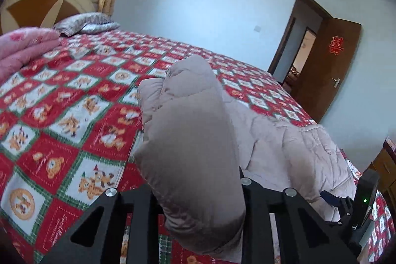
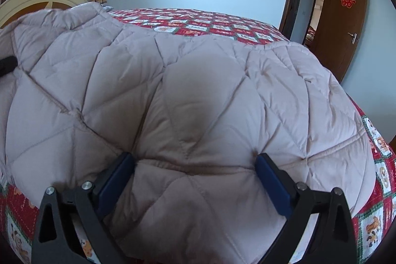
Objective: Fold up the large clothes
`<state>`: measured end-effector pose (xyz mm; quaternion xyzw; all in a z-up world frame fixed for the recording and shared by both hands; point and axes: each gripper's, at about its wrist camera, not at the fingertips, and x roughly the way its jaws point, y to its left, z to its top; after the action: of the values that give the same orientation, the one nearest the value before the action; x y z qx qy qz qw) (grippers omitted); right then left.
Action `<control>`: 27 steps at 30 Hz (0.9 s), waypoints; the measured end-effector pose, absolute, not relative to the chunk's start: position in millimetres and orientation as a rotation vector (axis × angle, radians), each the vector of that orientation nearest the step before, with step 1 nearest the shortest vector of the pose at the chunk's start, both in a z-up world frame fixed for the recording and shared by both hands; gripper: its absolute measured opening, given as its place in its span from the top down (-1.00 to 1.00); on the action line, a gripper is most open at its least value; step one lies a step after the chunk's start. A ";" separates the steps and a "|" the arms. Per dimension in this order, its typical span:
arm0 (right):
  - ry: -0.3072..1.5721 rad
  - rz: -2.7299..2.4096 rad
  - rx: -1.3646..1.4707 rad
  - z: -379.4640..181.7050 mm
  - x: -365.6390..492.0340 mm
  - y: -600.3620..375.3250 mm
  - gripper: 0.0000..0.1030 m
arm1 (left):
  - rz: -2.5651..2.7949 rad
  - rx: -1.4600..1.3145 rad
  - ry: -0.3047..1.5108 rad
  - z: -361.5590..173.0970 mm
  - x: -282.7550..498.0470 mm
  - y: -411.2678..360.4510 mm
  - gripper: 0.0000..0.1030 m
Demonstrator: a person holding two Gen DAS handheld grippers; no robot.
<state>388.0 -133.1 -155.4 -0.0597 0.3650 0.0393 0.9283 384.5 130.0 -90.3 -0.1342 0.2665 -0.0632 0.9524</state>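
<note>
Right wrist: one quilted coat (image 2: 198,95).

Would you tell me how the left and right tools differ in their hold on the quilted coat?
The left tool is shut on a raised fold of the quilted coat; the right tool stands open, fingers pressing its flat surface. The left lifts fabric; the right only rests. Both touch the same coat on the bed.

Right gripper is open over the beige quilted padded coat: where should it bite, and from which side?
Grip the puffy ridge of the beige quilted padded coat that bulges between the right gripper's open blue pads, coming straight down from above. The seam crease there gives a fold to pinch; elsewhere the padding lies flat.
</note>
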 end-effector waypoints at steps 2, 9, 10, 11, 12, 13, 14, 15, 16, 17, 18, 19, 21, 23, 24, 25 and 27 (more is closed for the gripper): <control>0.729 0.088 -0.104 -146.7 381.9 -139.7 -0.91 | -0.158 -0.227 0.504 -72.7 381.4 116.1 0.51; 0.671 0.001 -0.081 -115.7 363.6 -186.6 -0.91 | -0.305 -0.079 0.418 -23.0 384.5 46.8 0.51; 0.669 -0.023 -0.084 -113.3 362.5 -193.8 -0.91 | -0.319 -0.061 0.412 -19.6 386.6 37.7 0.51; 0.670 -0.047 -0.089 -111.5 361.6 -201.5 -0.91 | -0.339 -0.038 0.405 -14.9 388.6 24.3 0.51; 0.672 -0.069 -0.093 -110.6 360.6 -209.6 -0.91 | -0.360 -0.015 0.400 -11.7 389.7 11.0 0.51; 0.676 -0.086 -0.092 -109.4 361.1 -216.8 -0.91 | -0.380 0.008 0.398 -9.3 390.9 -1.8 0.51; 0.681 -0.109 -0.087 -109.2 360.3 -226.1 -0.91 | -0.402 0.030 0.397 -7.6 392.5 -14.8 0.51; 0.685 -0.129 -0.080 -109.7 359.9 -234.9 -0.91 | -0.423 0.047 0.397 -7.9 394.4 -25.6 0.51; 0.691 -0.145 -0.069 -110.4 360.3 -243.4 -0.91 | -0.449 0.067 0.401 -8.6 397.0 -39.4 0.51; 0.701 -0.162 -0.052 -110.9 359.6 -253.8 -0.91 | -0.468 0.089 0.407 -10.3 399.0 -52.8 0.51; 0.710 -0.178 -0.034 -111.1 357.9 -263.8 -0.91 | -0.486 0.105 0.415 -12.4 400.9 -63.6 0.51; 0.711 -0.195 -0.019 -110.1 352.7 -274.0 -0.91 | -0.511 0.122 0.427 -16.1 403.4 -76.7 0.51; 0.707 -0.234 -0.007 -109.0 345.4 -290.9 -0.91 | -0.542 0.152 0.443 -20.8 403.7 -100.9 0.51; 0.710 -0.264 0.002 -108.7 340.8 -306.1 -0.91 | -0.577 0.183 0.459 -28.5 403.5 -124.1 0.52; 0.717 -0.280 0.006 -109.4 337.7 -313.5 -0.91 | -0.594 0.197 0.468 -32.4 403.4 -135.4 0.54; 0.725 -0.290 0.009 -110.2 334.5 -319.2 -0.91 | -0.609 0.207 0.475 -36.0 402.7 -145.0 0.54; 0.732 -0.310 0.021 -111.9 326.7 -331.7 -0.91 | -0.638 0.236 0.495 -46.8 401.0 -164.4 0.55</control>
<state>326.7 -331.7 -111.9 0.0101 0.3567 -0.1508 0.9219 401.0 -164.4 -46.8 0.1148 0.2401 -0.3099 0.9128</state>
